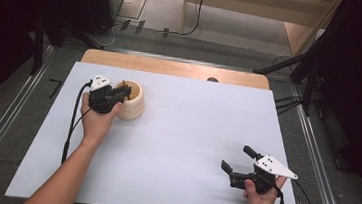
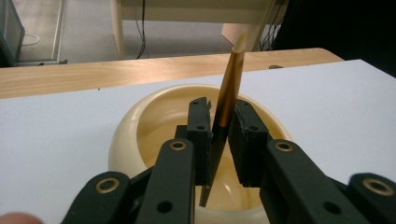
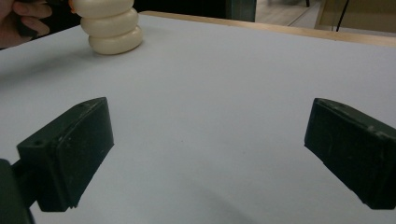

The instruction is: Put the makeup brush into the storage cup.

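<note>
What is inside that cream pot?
A thin orange-brown stick stands tilted in the cream pot, between the left tool's jaws. The tool covers much of the pot's floor.

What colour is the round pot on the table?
Cream pot, seen best in the left gripper view.

White tabletop [image 1: 181,132] as landmark: broad, matte, pale. Along its far edge, a strip of light wood [image 1: 172,67], with a small dark round spot [image 1: 213,79] right of centre. Flanking it left and right, metal floor rails [image 1: 0,130] [image 1: 316,165] on grey floor. Beyond the far edge, black cables [image 1: 110,37] trailing over the floor, and a light wooden unit [image 1: 258,4] farther back. Off the far right corner, dark stand legs [image 1: 302,68]. Just left of the tabletop, a black L-shaped mark [image 1: 56,87].
</note>
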`<state>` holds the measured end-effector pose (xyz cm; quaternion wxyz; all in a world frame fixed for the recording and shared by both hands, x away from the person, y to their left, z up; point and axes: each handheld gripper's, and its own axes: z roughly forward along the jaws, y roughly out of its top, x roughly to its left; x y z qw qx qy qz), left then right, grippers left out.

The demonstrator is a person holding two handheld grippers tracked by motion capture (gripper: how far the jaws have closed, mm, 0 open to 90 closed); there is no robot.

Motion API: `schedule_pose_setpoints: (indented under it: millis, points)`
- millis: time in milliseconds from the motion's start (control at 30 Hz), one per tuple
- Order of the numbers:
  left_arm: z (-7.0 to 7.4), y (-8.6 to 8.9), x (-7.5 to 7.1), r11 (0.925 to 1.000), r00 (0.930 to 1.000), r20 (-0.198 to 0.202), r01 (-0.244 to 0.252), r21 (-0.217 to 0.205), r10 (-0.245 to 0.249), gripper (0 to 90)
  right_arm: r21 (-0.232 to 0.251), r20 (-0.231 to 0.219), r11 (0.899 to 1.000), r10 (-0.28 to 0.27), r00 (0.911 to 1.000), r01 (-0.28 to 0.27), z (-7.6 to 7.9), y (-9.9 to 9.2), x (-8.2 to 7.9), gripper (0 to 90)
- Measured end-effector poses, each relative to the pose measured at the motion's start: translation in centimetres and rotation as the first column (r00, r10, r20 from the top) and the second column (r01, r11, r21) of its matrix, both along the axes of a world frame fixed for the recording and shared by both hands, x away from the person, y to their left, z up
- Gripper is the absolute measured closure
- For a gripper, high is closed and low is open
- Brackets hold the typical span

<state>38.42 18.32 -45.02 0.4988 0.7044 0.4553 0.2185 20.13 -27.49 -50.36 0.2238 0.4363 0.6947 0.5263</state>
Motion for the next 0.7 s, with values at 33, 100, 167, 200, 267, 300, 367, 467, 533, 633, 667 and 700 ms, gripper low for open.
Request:
schedule_pose_setpoints:
  millis: [33, 100, 167, 200, 267, 300, 367, 467, 533, 633, 667, 700]
  points:
    - [0.0, 0.0, 0.0, 1.0000, 1.0000, 0.002, 0.001, 0.000, -0.001, 77.0, -0.002, 0.001, 1.000, 0.000, 1.0000, 0.000, 0.0, 0.0, 0.0, 1.6]
    - [0.1, 0.1, -0.1, 1.0000, 1.0000, 0.003, 0.004, -0.003, -0.004, 75.3, -0.002, 0.001, 1.000, 0.000, 1.0000, 0.000, 0.0, 0.0, 0.0, 1.5]
    - [0.2, 0.2, -0.2, 0.9999, 0.9999, 0.009, 0.011, -0.003, -0.011, 73.3, -0.002, 0.001, 1.000, 0.000, 1.0000, 0.000, 0.0, 0.0, 0.0, 1.6]
    - [0.3, 0.2, -0.2, 0.9999, 0.9999, 0.011, 0.010, -0.003, -0.010, 71.9, -0.001, 0.000, 1.000, 0.000, 1.0000, 0.000, 0.0, 0.0, 0.0, 1.6]
    - [0.5, 0.2, -0.3, 0.9999, 0.9998, 0.016, 0.015, -0.005, -0.015, 68.1, -0.001, 0.001, 1.000, -0.001, 1.0000, 0.001, 0.0, 0.0, 0.0, 1.5]
    - [0.5, 0.3, -0.4, 0.9998, 0.9996, 0.020, 0.019, -0.006, -0.019, 65.9, 0.000, 0.001, 1.000, -0.001, 1.0000, 0.001, 0.0, 0.0, 0.0, 1.6]
    - [0.7, 0.3, -0.5, 0.9996, 0.9993, 0.029, 0.026, -0.009, -0.026, 58.3, 0.001, 0.002, 1.000, -0.002, 1.0000, 0.002, 0.1, 0.0, 0.0, 1.5]
    - [1.1, 0.4, -0.8, 0.9996, 0.9986, 0.046, 0.028, -0.002, -0.027, 45.5, 0.000, 0.002, 1.000, -0.001, 1.0000, 0.001, 0.1, 0.0, 0.0, 1.6]
    - [1.3, 0.5, -1.0, 0.9993, 0.9979, 0.054, 0.037, -0.006, -0.037, 37.7, -0.001, 0.000, 1.000, -0.001, 1.0000, 0.001, 0.0, 0.0, 0.0, 1.6]
    - [1.5, 0.5, -1.2, 0.9993, 0.9974, 0.062, 0.037, 0.003, -0.037, 24.9, -0.004, 0.000, 1.000, 0.000, 1.0000, 0.000, 0.0, 0.0, 0.0, 1.6]
    - [1.6, 0.6, -1.3, 0.9992, 0.9971, 0.066, 0.039, 0.004, -0.039, 21.2, -0.003, 0.000, 1.000, 0.000, 1.0000, 0.000, 0.0, 0.0, 0.0, 1.6]
    - [1.6, 0.6, -1.4, 0.9987, 0.9965, 0.067, 0.050, 0.003, -0.050, 18.1, -0.003, 0.000, 1.000, 0.000, 1.0000, 0.000, 0.0, 0.0, 0.0, 1.5]
